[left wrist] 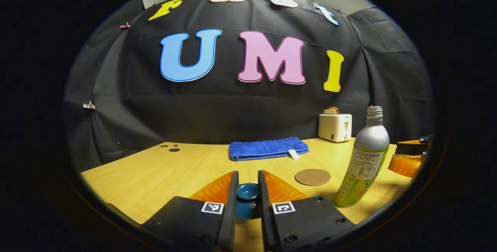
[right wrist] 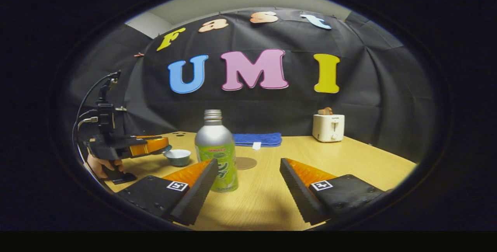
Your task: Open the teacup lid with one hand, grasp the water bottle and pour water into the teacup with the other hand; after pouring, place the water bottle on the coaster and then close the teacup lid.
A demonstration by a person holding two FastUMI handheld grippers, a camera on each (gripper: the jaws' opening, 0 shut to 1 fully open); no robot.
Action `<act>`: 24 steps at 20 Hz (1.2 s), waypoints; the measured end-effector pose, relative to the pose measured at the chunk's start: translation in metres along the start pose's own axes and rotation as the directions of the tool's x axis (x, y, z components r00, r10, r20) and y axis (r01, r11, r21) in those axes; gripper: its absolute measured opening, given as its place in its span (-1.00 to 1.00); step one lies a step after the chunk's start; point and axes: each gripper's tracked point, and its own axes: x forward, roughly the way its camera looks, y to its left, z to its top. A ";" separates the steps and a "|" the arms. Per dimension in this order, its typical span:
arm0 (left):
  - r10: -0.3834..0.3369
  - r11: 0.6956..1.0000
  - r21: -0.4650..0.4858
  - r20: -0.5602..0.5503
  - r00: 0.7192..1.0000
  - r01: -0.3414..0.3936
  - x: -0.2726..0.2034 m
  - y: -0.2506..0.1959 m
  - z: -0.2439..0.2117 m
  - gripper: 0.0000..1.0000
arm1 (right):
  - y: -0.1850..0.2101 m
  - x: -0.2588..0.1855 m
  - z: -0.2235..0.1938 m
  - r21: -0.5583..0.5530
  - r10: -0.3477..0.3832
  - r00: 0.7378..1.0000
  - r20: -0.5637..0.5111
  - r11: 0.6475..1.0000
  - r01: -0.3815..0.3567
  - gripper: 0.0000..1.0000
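A metal water bottle (right wrist: 216, 151) is stood on the wooden table (right wrist: 349, 159), a round cork coaster (right wrist: 246, 163) just behind it, a folded towel (right wrist: 258, 139) farther back.

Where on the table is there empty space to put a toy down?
Bare wood lies left of the blue towel, and between the toaster and the right gripper. It is crowded around the bottle, coaster, teacup and left gripper.

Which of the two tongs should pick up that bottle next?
The right tongs: they gape open with the bottle just ahead, beside one finger. The left tongs are busy, shut on the cup lid.
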 end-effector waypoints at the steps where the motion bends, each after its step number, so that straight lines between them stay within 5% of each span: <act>1: 0.002 1.000 0.000 0.000 1.000 -0.002 -0.003 0.004 0.000 -0.39 | 0.005 -0.002 -0.001 0.001 0.020 1.000 -0.001 1.000 -0.020 0.97; 8: 0.028 1.000 -0.001 -0.002 1.000 -0.028 -0.009 0.027 -0.001 -0.38 | 0.036 0.014 -0.001 0.002 0.088 0.996 -0.005 0.996 -0.088 0.96; 24: 0.041 0.999 0.001 -0.004 0.999 -0.041 -0.004 0.053 -0.001 -0.39 | 0.034 0.075 -0.001 -0.001 -0.037 0.999 -0.006 0.999 0.037 0.97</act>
